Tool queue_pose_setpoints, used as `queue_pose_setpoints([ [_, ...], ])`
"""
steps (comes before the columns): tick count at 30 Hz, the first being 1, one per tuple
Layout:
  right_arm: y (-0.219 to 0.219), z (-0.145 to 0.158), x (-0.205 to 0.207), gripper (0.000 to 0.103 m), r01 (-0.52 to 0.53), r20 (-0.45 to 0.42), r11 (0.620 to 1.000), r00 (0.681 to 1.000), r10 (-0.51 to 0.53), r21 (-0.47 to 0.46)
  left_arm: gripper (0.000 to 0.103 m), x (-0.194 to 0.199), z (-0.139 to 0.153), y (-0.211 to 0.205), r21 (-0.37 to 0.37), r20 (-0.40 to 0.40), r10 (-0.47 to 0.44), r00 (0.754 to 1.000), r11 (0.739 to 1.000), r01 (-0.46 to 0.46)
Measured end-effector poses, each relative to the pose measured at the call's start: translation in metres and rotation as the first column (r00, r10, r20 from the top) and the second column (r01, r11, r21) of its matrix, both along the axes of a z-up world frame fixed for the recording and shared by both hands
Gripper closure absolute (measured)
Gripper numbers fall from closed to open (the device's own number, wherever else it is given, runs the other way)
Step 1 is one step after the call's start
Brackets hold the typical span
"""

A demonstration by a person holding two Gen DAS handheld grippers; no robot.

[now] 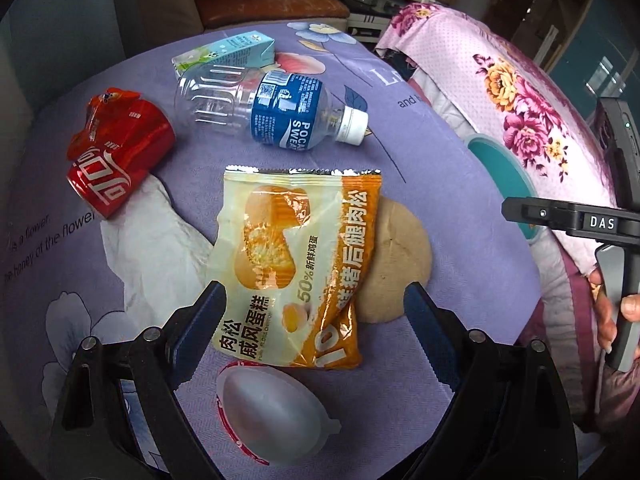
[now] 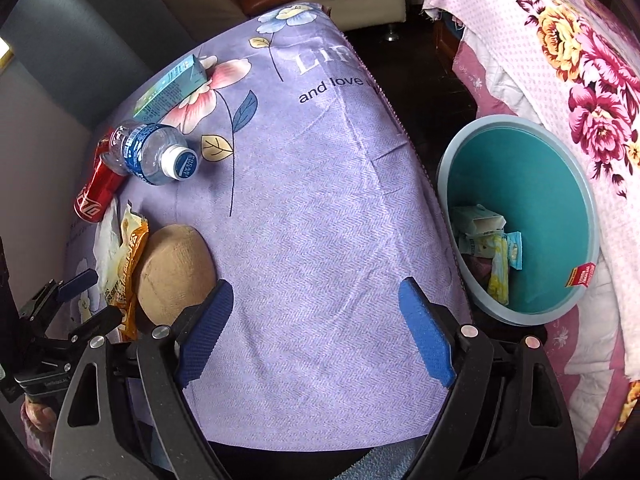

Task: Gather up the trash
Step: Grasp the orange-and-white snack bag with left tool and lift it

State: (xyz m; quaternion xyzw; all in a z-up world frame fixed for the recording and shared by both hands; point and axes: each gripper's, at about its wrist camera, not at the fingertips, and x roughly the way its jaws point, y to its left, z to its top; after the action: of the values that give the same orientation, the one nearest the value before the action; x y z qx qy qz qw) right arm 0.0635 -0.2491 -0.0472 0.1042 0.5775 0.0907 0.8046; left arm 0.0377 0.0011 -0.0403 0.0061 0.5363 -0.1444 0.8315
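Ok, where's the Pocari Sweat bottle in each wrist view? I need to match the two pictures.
Left wrist: the Pocari Sweat bottle lies on its side upper centre, cap to the right, beyond the open left gripper.
Right wrist: the same bottle sits at upper left, cap toward the camera, well away from the open right gripper.
Shared landmark: the crushed red cola can beside it.

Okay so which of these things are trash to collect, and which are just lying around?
For the job:
snack wrapper
crushed can
plastic bottle
drink carton
crumpled tissue
plastic cup
bin

Just there:
tan round lump (can't tell what it is)
purple cloth
floral quilt
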Motion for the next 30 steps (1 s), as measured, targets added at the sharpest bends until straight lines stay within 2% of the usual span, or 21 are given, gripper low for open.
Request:
queue_pose_setpoints([
  [6,0.022,0.001,-0.002,0.020,-0.052,-0.007,0.998,0.999,0.052,-0.023,0.012,-0.003,-0.012,0.006,0.006,-0.018,-0.011,1.000,1.000,0.012],
  [14,0.032,-0.002,0.001,0.020,-0.068,-0.021,0.997,0.997,0.068,-0.033,0.011,0.004,-0.032,0.008,0.055,-0.046,-0.021,0.999,0.998,0.024],
  [17,0.034,-0.002,0.002,0.020,-0.073,-0.024,0.997,0.997,0.073,-0.035,0.005,0.009,-0.036,0.013,0.035,-0.047,-0.027,0.999,0.999,0.028],
  [23,0.037,-0.003,0.003,0.020,-0.084,-0.026,0.996,0.996,0.083,-0.038,0.005,0.011,-0.036,0.012,0.019,-0.012,-0.073,0.997,0.997,0.073],
  [24,0.038,-0.003,0.003,0.020,-0.088,-0.026,0.995,0.996,0.087,-0.039,0.006,0.010,-0.035,0.014,0.003,-0.010,-0.078,0.997,0.997,0.078],
  [26,0.040,-0.004,0.003,0.020,-0.093,-0.028,0.995,0.995,0.092,-0.040,0.027,0.008,-0.031,0.015,-0.014,0.002,-0.084,0.996,0.996,0.084],
  [28,0.042,-0.005,0.004,0.020,-0.096,-0.032,0.995,0.995,0.095,-0.042,0.038,0.008,-0.028,0.020,-0.057,-0.007,-0.078,0.997,0.995,0.078],
  [30,0.044,-0.007,0.005,0.020,-0.098,-0.036,0.994,0.995,0.097,-0.042,0.042,0.009,-0.026,0.025,-0.089,-0.012,-0.055,0.998,0.995,0.054],
])
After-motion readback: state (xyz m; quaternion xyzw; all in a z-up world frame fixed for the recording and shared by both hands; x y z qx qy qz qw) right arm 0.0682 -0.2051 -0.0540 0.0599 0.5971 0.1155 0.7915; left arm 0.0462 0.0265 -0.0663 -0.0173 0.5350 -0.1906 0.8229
